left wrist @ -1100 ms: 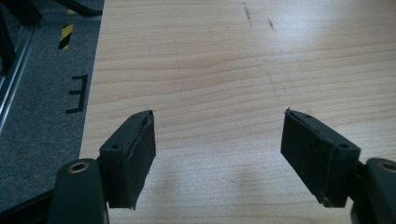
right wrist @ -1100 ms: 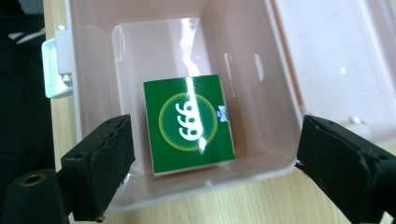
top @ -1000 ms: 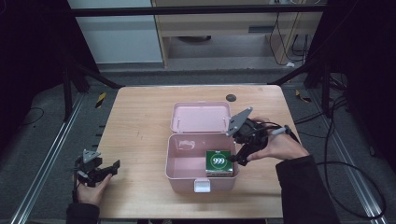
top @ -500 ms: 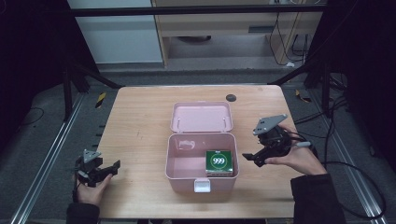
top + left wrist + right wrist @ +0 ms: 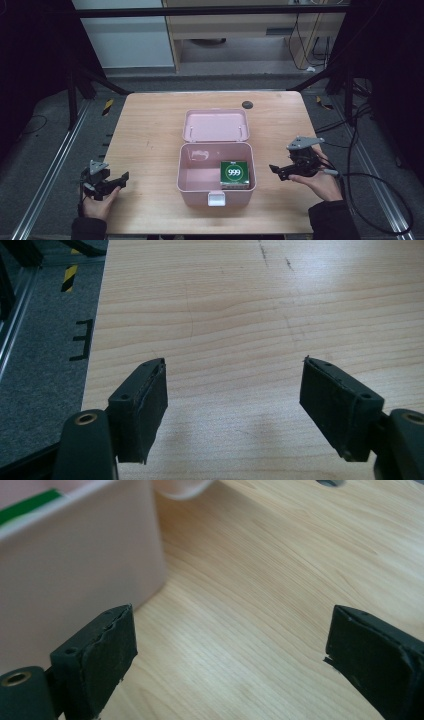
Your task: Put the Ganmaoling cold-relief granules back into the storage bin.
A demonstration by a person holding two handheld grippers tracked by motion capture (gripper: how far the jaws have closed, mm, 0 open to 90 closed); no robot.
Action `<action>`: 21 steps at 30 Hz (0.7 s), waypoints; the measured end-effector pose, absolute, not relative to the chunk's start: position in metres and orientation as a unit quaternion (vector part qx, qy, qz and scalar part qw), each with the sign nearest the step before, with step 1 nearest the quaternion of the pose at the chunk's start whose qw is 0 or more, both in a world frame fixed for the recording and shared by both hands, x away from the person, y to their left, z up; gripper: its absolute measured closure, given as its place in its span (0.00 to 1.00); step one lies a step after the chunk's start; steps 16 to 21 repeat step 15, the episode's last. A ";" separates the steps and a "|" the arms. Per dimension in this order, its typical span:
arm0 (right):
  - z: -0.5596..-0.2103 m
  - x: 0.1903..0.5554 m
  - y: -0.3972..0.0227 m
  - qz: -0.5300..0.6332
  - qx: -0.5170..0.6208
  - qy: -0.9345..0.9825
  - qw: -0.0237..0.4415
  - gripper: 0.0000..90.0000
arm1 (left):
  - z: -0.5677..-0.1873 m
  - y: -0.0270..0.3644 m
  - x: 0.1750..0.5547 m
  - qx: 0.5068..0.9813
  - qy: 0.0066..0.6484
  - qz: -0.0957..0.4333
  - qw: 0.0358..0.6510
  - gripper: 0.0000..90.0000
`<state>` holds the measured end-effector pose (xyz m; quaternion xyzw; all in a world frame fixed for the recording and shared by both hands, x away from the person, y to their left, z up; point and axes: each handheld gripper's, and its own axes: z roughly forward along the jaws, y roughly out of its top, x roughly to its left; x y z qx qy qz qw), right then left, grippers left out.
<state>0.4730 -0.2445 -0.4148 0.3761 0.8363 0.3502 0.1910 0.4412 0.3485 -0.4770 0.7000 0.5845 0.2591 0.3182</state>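
Note:
A pink box [image 5: 192, 192] stands open in the middle of the wooden table [image 5: 150, 130], its lid [image 5: 215, 126] laid back flat. Inside, at the right front, lies a green packet marked 999 [image 5: 234, 174]. My right gripper [image 5: 280, 171] is open, low over the table just right of the box, with nothing between its jaws; in the right gripper view [image 5: 227, 660] the box's pink wall [image 5: 75, 575] rises at the left. At the table's front left corner my left gripper [image 5: 119, 181] is open and empty, over bare wood in the left gripper view [image 5: 232, 395].
A small dark round spot [image 5: 247, 104] marks the table behind the lid. Grey floor with metal rails [image 5: 45, 175] lies left of the table, and cables [image 5: 360, 150] trail on the floor at the right. Cabinets [image 5: 240, 25] stand beyond the far edge.
My right gripper has drawn back from over the box to the table at its right, leaving the green packet inside. The left gripper has stayed in place.

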 end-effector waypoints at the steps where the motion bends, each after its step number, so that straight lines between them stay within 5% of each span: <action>1: -0.419 0.473 -0.247 0.353 0.387 0.830 0.195 0.07 | -0.477 0.349 0.441 0.700 0.585 0.259 0.318 0.30; 21: -0.468 0.464 -0.298 0.341 0.505 0.759 0.230 0.06 | -0.477 0.349 0.442 0.698 0.585 0.261 0.319 0.30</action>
